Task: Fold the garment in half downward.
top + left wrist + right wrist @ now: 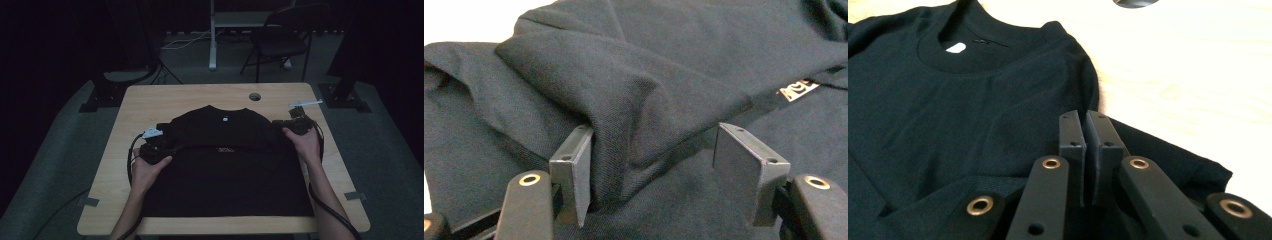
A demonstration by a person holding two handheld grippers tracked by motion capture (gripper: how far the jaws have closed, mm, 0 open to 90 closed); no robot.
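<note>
I see a black T-shirt [225, 165] spread across the middle of the light wooden table [150, 100], its round neckline [973, 55] pointing away from me and a small white label [226, 119] showing inside the collar. The upper part is folded over the lower part, with the fold edge running side to side between my two hands. Just under that edge a small gold printed mark [799, 90] peeks out. The fabric is a fine knit, matte, with soft creases on the lower half.

My left gripper [159, 145] sits at the shirt's left edge, held by my left hand [147, 167]. In the left gripper view its jaws stand wide apart, with a thick folded bulge of cloth lying between them and touching the left pad [574, 170].

My right gripper [295, 125] is at the shirt's right edge, near the shoulder, under my right hand [305, 142]. In the right gripper view its jaws are pressed almost together; I cannot tell whether cloth is pinched between them.

A round cable hole [255, 96] lies in the table beyond the collar.
</note>
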